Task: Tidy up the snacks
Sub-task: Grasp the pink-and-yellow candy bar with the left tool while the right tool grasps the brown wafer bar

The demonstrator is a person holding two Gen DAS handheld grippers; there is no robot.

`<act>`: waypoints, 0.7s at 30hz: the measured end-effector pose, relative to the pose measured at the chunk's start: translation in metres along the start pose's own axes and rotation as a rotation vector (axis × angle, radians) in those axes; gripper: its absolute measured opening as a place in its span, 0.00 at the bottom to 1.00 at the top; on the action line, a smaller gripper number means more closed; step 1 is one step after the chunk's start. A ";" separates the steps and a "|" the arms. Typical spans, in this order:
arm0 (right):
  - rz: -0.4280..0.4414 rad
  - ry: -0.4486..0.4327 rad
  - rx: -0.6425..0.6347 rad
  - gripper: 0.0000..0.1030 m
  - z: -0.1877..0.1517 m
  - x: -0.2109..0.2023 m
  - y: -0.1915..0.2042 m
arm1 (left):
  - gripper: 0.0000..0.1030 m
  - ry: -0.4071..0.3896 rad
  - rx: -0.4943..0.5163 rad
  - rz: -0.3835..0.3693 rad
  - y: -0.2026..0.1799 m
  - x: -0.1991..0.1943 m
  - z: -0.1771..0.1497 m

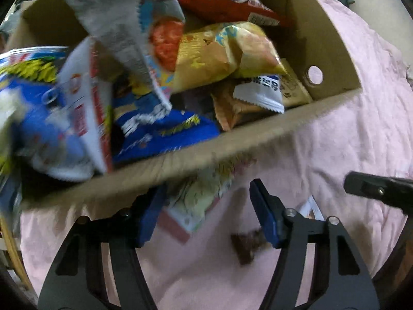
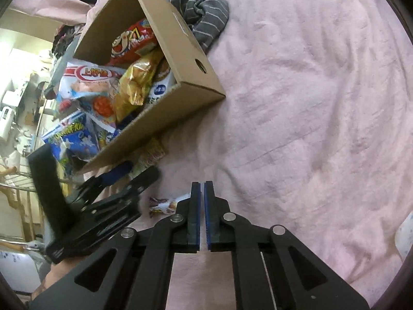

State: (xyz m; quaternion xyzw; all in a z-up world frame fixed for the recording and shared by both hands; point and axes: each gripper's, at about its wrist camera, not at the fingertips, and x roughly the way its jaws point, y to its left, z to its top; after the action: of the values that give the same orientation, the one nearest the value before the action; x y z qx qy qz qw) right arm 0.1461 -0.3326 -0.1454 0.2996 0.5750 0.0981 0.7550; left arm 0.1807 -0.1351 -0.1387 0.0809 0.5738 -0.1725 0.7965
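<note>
- The left tool (image 1: pixel 206 206) points steeply downward, its blue-padded fingers (image 1: pixel 265 214) standing apart at a middling width, pads pressing on nothing.
- The right tool (image 2: pixel 202 199) angles downward, its blue pads drawn almost together with only a thin slit between them, nothing gripped.
- In the right wrist view the left tool sits low at left, tilted, its black frame blurred.
- A bare hand (image 2: pixel 55 273) shows below that frame.

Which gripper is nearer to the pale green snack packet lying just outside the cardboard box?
Left. The left gripper has its open jaws around the pale green snack packet; the right gripper is shut, farther away over the pink sheet.
</note>
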 end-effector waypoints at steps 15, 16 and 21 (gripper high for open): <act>0.026 0.145 0.062 0.62 -0.009 0.023 0.005 | 0.22 0.040 -0.157 -0.008 0.027 -0.048 -0.031; 0.032 0.161 0.076 0.62 -0.010 0.026 0.006 | 0.23 0.039 -0.167 -0.014 0.027 -0.057 -0.039; 0.038 0.197 0.120 0.62 -0.012 0.050 0.014 | 0.23 -0.010 -0.191 -0.008 0.037 -0.109 -0.063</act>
State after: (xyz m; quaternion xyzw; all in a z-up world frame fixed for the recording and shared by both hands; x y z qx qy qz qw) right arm 0.1538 -0.2923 -0.1801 0.3441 0.6454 0.1070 0.6736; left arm 0.1079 -0.0608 -0.0593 0.0015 0.5838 -0.1205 0.8029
